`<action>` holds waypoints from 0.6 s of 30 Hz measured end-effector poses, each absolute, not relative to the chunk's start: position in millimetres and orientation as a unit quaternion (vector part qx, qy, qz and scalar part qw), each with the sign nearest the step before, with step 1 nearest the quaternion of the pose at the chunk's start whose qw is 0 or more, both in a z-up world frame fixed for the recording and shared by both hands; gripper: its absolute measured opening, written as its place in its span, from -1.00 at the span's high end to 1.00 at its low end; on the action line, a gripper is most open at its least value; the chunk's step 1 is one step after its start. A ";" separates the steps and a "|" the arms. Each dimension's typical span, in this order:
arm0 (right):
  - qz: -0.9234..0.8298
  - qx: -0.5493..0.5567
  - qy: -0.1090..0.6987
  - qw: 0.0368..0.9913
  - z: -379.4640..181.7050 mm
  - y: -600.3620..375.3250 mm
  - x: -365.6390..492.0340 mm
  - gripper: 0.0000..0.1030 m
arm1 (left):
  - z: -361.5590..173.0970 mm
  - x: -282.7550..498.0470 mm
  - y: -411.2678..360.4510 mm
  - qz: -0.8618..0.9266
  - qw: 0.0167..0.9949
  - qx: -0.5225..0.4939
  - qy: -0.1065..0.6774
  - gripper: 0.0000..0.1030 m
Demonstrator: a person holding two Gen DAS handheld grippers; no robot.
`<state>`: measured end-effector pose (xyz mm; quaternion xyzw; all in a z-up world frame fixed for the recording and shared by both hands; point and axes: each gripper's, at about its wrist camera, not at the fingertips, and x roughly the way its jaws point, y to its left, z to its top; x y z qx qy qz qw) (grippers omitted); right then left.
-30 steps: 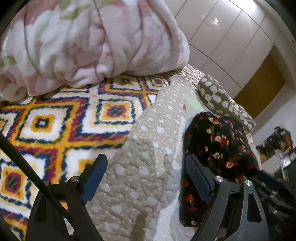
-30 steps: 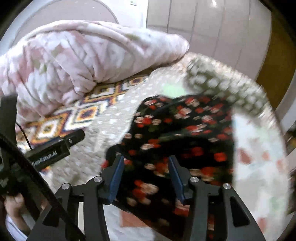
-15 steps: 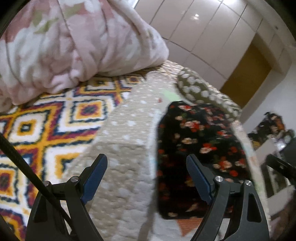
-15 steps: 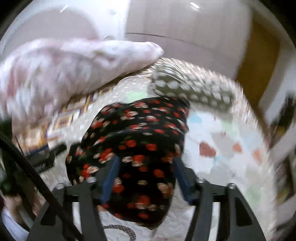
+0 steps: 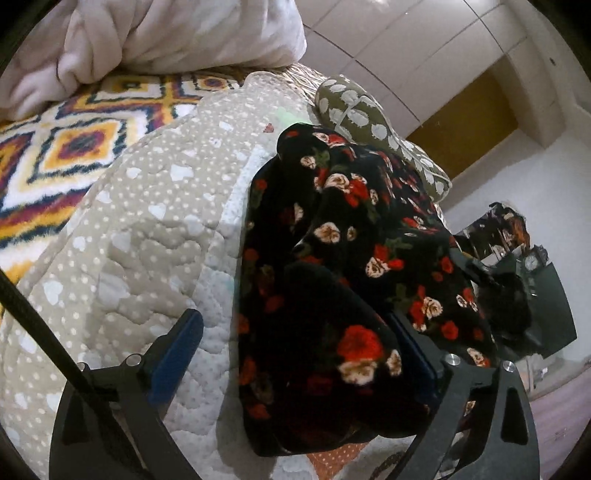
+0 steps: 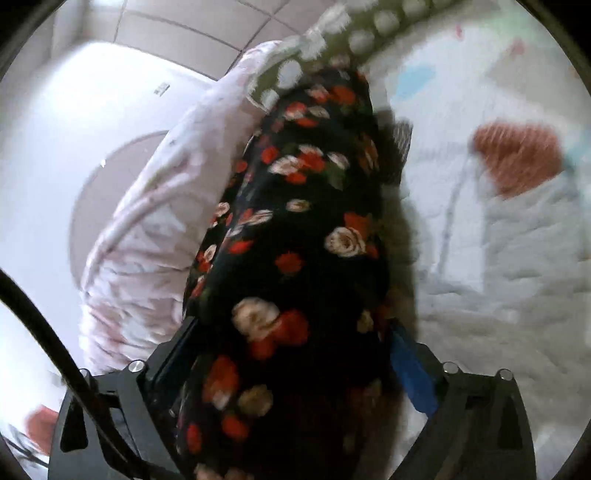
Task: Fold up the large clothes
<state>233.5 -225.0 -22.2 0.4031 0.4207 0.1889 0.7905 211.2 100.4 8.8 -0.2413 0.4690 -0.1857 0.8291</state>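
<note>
A black garment with red and cream roses (image 5: 351, 229) lies folded in a thick bundle on the beige dotted quilt (image 5: 147, 221). My left gripper (image 5: 295, 350) points down at its near end, jaws opening. The left pad is over bare quilt, apart from the cloth, and the garment's fold covers most of the right finger (image 5: 417, 362). In the blurred right wrist view, the garment (image 6: 295, 221) runs lengthwise away from my right gripper (image 6: 288, 362) and fills the gap between its opening jaws. No pinch on the cloth shows there.
A bunched pink floral blanket (image 5: 166, 33) sits at the bed's far side beside a bright diamond-patterned cover (image 5: 74, 140). An olive leaf-print pillow (image 5: 369, 114) lies just beyond the garment. White wardrobe doors (image 5: 424, 48) and dark furniture (image 5: 535, 295) stand past the bed's edge.
The left gripper came down and closer, so the garment now lies between its wider jaws. The right gripper swung and rolled, its jaws spreading from a narrow hold to wide.
</note>
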 end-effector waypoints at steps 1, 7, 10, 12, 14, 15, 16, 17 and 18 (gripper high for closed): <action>0.197 0.423 0.422 0.777 -31.4 -224.3 240.2 -0.82 | 10.0 210.0 98.2 -0.181 0.831 -0.239 0.468 -0.89; 0.224 0.394 0.416 0.788 -5.0 -224.0 243.1 -0.20 | 31.8 203.9 51.7 -0.189 0.834 -0.218 0.470 -0.64; 0.226 0.376 0.393 0.808 19.6 -241.7 229.7 -0.20 | 45.0 201.2 14.1 -0.218 0.834 -0.196 0.468 -0.63; 0.220 0.383 0.372 0.816 31.8 -267.7 218.1 -0.20 | 45.5 201.7 -11.7 -0.241 0.824 -0.189 0.476 -0.62; 0.195 0.367 0.363 0.834 39.2 -293.0 205.7 -0.22 | 40.7 202.9 -31.3 -0.236 0.825 -0.165 0.485 -0.63; 0.179 0.362 0.367 0.838 37.4 -303.2 202.0 -0.28 | 35.5 203.8 -40.3 -0.235 0.826 -0.157 0.488 -0.63; 0.163 0.359 0.378 0.837 31.5 -311.3 200.6 -0.32 | 28.2 205.1 -46.6 -0.231 0.824 -0.155 0.494 -0.74; 0.141 0.359 0.401 0.831 18.1 -319.6 200.7 -0.35 | 20.9 206.3 -49.0 -0.229 0.819 -0.161 0.500 -0.90; 0.121 0.360 0.416 0.826 7.1 -324.5 200.9 -0.44 | 15.4 207.2 -47.5 -0.227 0.814 -0.173 0.505 -0.97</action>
